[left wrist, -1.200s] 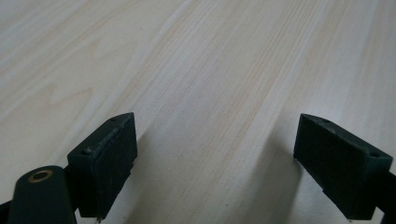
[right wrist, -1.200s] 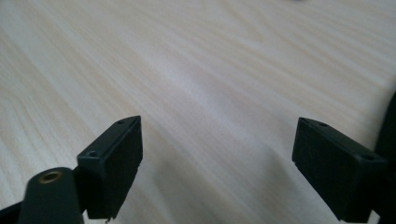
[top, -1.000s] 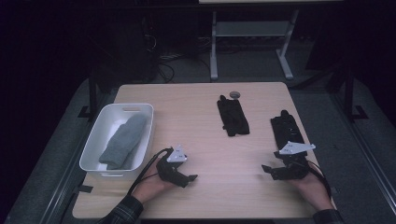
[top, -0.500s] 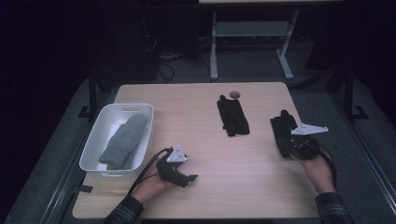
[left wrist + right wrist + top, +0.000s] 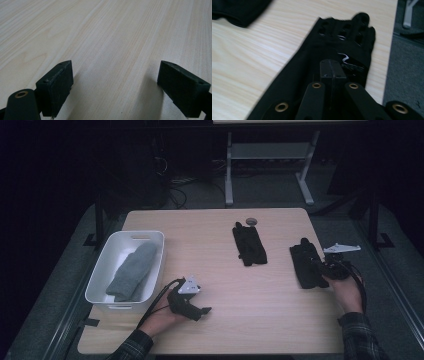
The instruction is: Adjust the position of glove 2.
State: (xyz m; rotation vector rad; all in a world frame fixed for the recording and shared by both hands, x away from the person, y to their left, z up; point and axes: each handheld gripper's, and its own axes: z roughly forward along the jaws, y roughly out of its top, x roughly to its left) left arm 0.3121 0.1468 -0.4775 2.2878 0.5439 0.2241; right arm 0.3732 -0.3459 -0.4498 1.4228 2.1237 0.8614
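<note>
Right gripper view is showing me my right gripper (image 5: 332, 67) with fingers pressed together over the black glove (image 5: 342, 47) at the desk's (image 5: 210, 245) right edge; whether fabric is pinched, I cannot tell. I am advising a low, slow lift. Left gripper (image 5: 122, 87) is resting spread.

The right gripper (image 5: 320, 266) sits over the right glove (image 5: 304, 265) at the table's (image 5: 215, 335) right edge. To its left lies the second glove (image 5: 249, 245), a small disc (image 5: 251, 221) behind that. Left of the left gripper (image 5: 197, 310) stands the bin (image 5: 102, 272), a folded cloth (image 5: 131, 271) inside.
</note>
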